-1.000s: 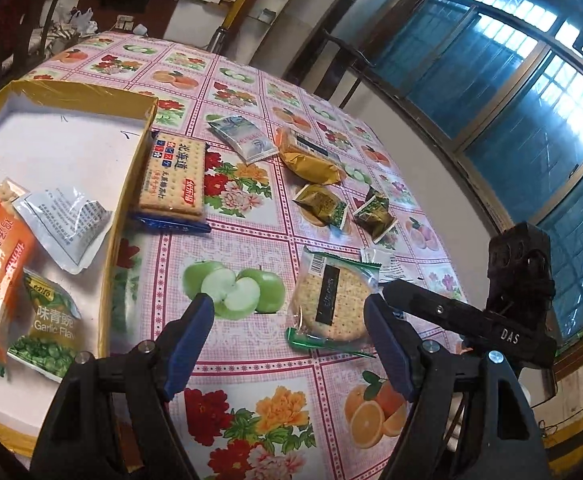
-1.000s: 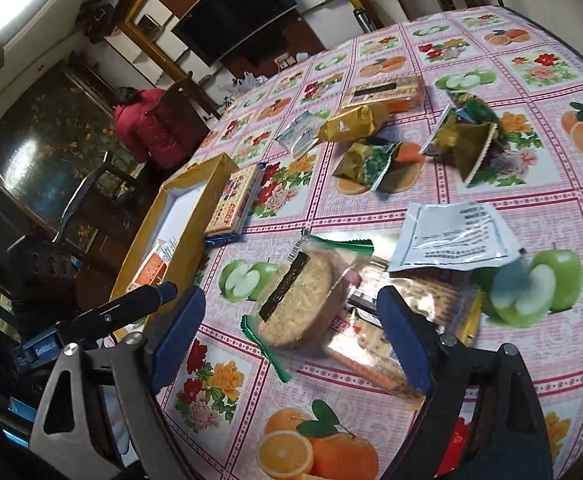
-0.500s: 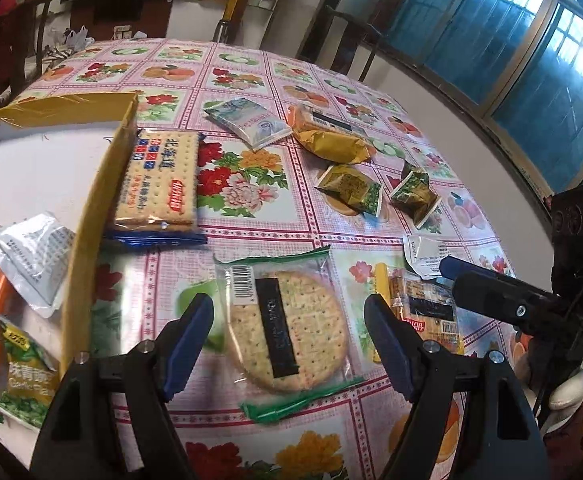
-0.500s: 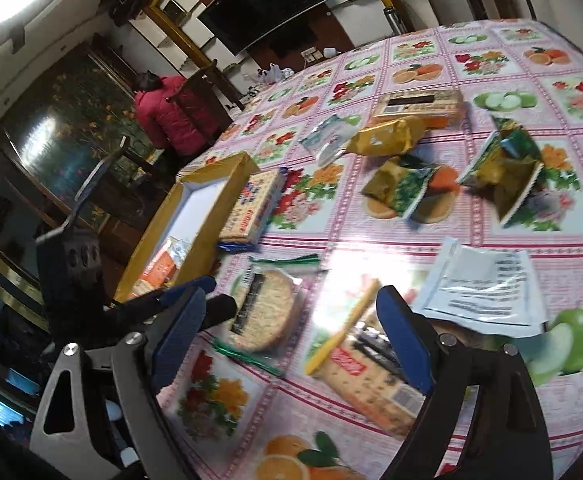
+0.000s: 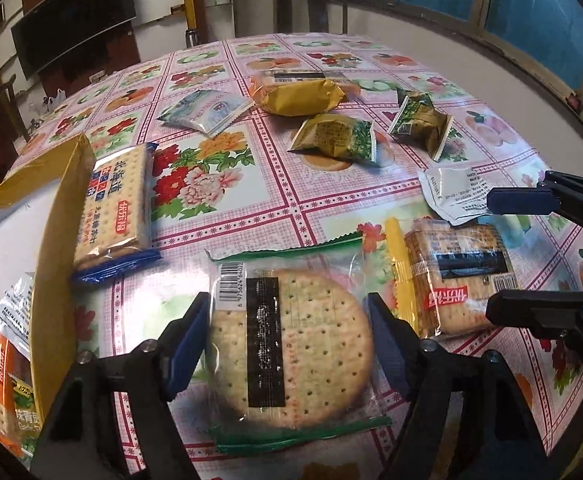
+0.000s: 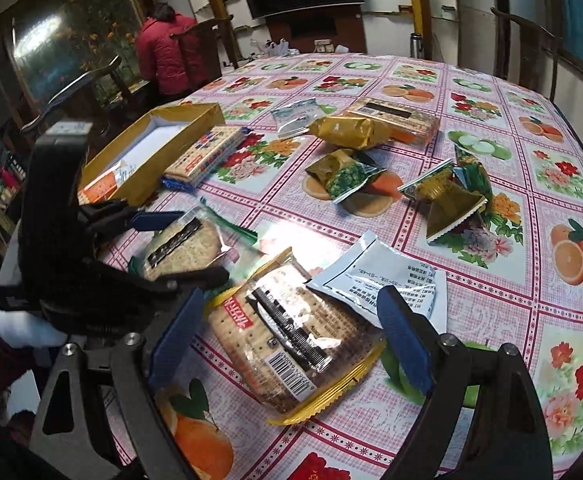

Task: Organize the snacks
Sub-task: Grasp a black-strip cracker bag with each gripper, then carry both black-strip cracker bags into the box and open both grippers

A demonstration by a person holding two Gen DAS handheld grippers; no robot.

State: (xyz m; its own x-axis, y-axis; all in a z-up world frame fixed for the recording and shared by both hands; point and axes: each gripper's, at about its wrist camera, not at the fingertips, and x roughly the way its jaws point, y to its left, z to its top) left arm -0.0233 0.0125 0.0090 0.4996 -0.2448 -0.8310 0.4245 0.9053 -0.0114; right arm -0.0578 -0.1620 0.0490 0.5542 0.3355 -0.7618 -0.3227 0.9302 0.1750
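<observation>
A round cracker pack [image 5: 291, 344] in clear wrap with green ends lies flat on the flowered tablecloth. My left gripper [image 5: 287, 344] [image 6: 175, 246] straddles it, jaws closing, blue pads at its two sides with no firm press that I can see. Beside it lies a square cracker pack [image 5: 459, 280] [image 6: 291, 336] with a yellow seam. My right gripper [image 6: 289, 340] [image 5: 527, 256] is open around it, pads clear of the wrapper. The yellow box [image 5: 63, 208] [image 6: 171, 136] with a white floor stands to the left and holds a few packs.
A blue-edged cracker pack [image 5: 111, 204] leans on the box wall. A white sachet [image 6: 379, 280] overlaps the square pack. Green-gold bags [image 5: 335, 136], a gold pack [image 5: 295, 96] and a pale packet [image 5: 203, 110] lie farther back. A person in red [image 6: 167, 56] sits beyond the table.
My left gripper has dropped and swung over the round cracker pack, which now lies between its fingers. The right gripper has rolled and now frames the square pack.
</observation>
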